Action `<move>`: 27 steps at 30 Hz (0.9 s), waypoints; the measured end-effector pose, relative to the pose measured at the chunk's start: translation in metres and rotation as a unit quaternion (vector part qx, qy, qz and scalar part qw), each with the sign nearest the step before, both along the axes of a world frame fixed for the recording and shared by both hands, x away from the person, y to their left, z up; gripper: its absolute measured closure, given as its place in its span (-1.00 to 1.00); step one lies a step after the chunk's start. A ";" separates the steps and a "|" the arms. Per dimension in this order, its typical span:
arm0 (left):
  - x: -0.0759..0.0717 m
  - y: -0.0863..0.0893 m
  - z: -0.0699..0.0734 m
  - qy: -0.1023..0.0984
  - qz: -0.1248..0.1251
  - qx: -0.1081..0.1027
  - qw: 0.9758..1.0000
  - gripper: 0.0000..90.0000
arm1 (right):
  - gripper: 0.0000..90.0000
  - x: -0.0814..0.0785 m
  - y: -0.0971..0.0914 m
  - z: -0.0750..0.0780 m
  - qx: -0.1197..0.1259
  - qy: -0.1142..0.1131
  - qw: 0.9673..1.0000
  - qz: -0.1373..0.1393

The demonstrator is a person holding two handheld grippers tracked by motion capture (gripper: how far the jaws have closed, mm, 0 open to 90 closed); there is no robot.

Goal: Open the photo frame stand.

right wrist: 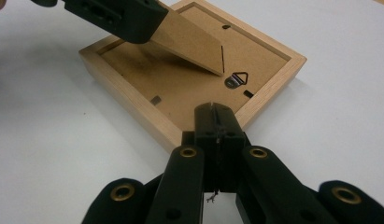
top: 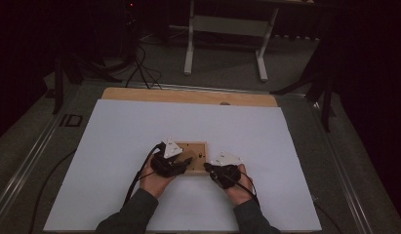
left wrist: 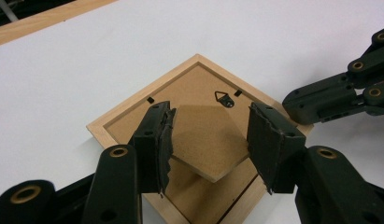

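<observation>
A small wooden picture frame (top: 198,146) lies face down on the white sheet, its brown backing board (left wrist: 133,121) turned up. My left gripper (left wrist: 208,119) is shut on the backing's hinged stand flap (left wrist: 203,144), one jaw on each side edge, and holds it tilted up off the board (right wrist: 171,79). From the right gripper view that flap (right wrist: 189,37) slants down from the left gripper (right wrist: 129,18). My right gripper (right wrist: 214,114) is shut with nothing in it, its tips resting on the frame's near rim (right wrist: 255,105). It also reaches in from the right (left wrist: 297,102).
A metal hanger (left wrist: 224,98) and small retaining clips (right wrist: 155,99) sit on the backing board. The white sheet (top: 120,146) covers a wooden table (top: 188,96) and spreads wide around the frame. A table stand (top: 227,29) and cables lie on the floor beyond.
</observation>
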State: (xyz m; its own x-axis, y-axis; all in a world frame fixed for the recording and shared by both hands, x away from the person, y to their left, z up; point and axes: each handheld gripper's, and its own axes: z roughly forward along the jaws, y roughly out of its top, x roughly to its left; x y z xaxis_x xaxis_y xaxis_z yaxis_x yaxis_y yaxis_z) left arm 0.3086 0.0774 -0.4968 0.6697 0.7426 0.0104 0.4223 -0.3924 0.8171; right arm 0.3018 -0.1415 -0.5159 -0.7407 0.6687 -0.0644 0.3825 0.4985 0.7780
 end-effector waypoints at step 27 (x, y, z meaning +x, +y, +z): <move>-0.010 0.027 -0.003 0.073 0.004 -0.053 0.996 0.01 | 0.99 -0.002 0.001 0.000 -0.002 -0.004 1.000 -0.003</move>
State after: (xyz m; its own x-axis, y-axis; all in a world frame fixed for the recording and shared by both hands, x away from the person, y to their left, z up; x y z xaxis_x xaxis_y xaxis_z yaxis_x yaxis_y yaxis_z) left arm 0.2986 0.1047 -0.5002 0.6516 0.7402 -0.1659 0.5431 -0.3026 0.7832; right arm 0.3003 -0.1405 -0.5163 -0.7362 0.6728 -0.0736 0.3787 0.4996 0.7791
